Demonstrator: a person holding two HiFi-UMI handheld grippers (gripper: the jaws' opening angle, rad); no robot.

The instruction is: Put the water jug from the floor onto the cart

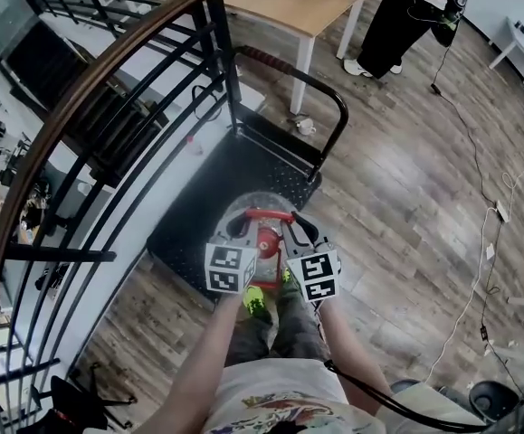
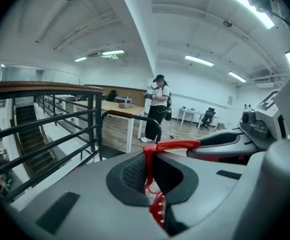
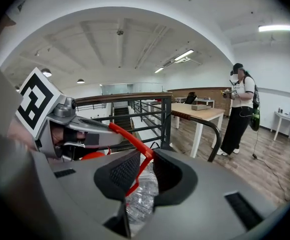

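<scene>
The water jug (image 1: 260,226) is clear plastic with a red cap and a red carry handle (image 1: 268,214). In the head view it is over the near edge of the cart's black platform (image 1: 209,208). My left gripper (image 1: 245,231) is shut on the left end of the handle (image 2: 172,145). My right gripper (image 1: 292,231) is closed on the right end, where the red strip (image 3: 133,138) runs between its pads above the crinkled jug body (image 3: 142,194). The two grippers sit side by side, marker cubes toward me. The jug's base is hidden.
The cart's black push bar (image 1: 336,108) rises at the platform's far end. A dark stair railing (image 1: 108,107) runs close along the left. Beyond the cart are a wooden table (image 1: 280,3) and a standing person (image 1: 402,21). Cables (image 1: 479,197) trail over the wood floor at right.
</scene>
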